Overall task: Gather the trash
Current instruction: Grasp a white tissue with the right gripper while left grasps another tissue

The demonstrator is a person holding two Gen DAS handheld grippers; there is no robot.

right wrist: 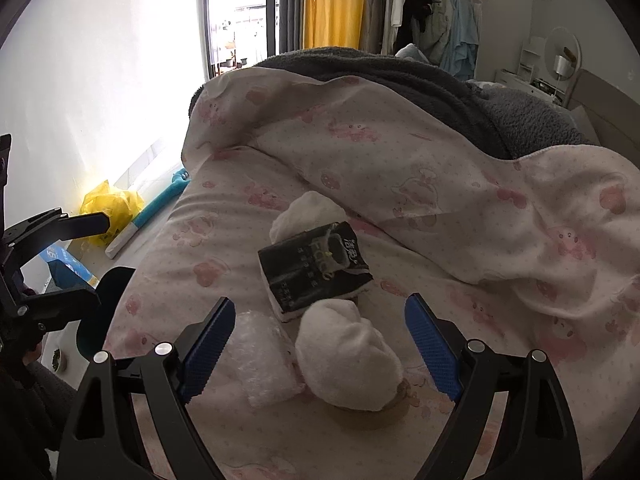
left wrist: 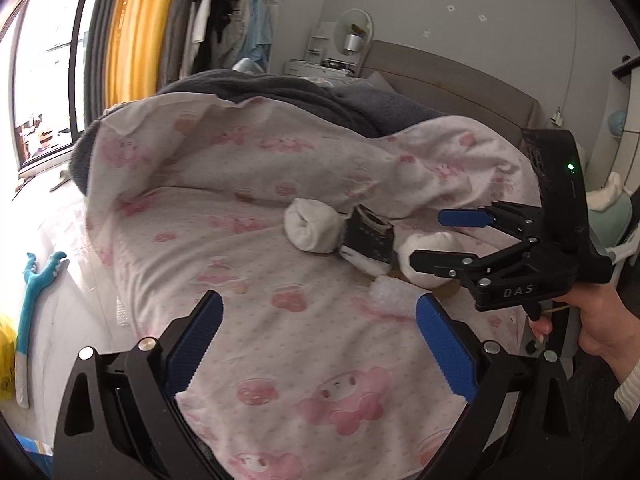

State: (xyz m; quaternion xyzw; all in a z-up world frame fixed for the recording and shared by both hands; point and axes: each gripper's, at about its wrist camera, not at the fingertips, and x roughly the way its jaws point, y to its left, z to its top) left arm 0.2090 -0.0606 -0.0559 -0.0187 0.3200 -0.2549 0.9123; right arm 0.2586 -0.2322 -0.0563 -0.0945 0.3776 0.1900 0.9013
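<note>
On the pink-patterned bed sheet [right wrist: 208, 264] lie a black tissue pack [right wrist: 314, 266], a near rolled white sock [right wrist: 348, 360], a far rolled white sock [right wrist: 306, 210] and a piece of bubble wrap [right wrist: 264, 360]. My right gripper [right wrist: 320, 340] is open and empty, with the near sock and bubble wrap between its fingers. In the left wrist view the pack [left wrist: 368, 236], far sock [left wrist: 312, 226], near sock [left wrist: 430, 254] and bubble wrap [left wrist: 390, 290] show. My left gripper [left wrist: 320, 336] is open and empty over bare sheet. The right gripper [left wrist: 428, 236] also shows there, open by the near sock.
A folded-back pink quilt [right wrist: 440, 184] and dark grey blanket [right wrist: 400, 72] rise behind the items. A yellow plastic bag [right wrist: 106, 204], a teal toy [right wrist: 160, 204] and a blue box [right wrist: 66, 266] lie on the floor left of the bed. The left gripper [right wrist: 64, 260] shows at the far left.
</note>
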